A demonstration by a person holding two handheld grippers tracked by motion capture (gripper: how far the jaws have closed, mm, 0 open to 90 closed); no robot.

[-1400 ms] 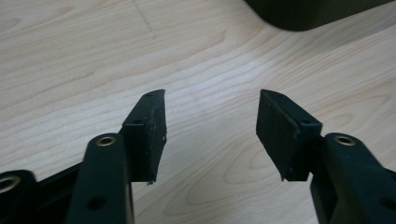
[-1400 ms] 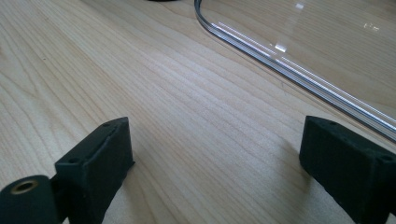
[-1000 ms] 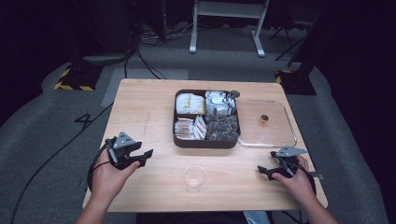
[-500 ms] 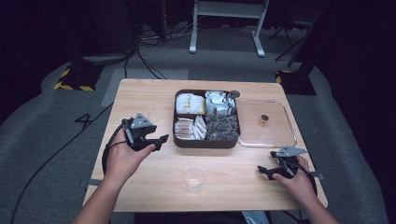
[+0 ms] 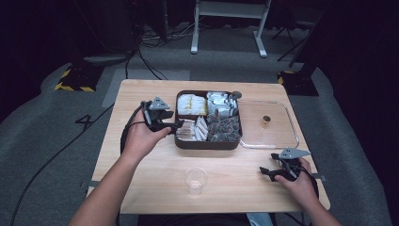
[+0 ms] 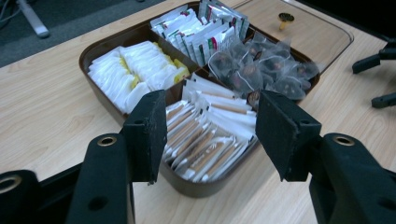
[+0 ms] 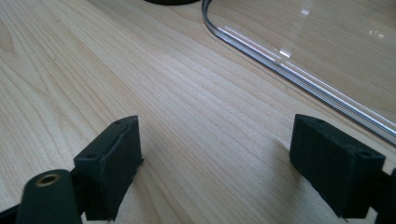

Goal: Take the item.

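At counter's left half, left gripper (image 6: 210,121) jaws apart, empty, over tray (image 5: 207,143) stick packets (image 6: 205,140); nothing picked. Right gripper (image 7: 219,158) apart, resting near right corner; cup (image 5: 195,180) empty.

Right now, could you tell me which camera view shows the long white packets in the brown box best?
The left gripper view: the long white packets lie close up between its open claw tips. The high view shows the packets small, in the box's near-left compartment.
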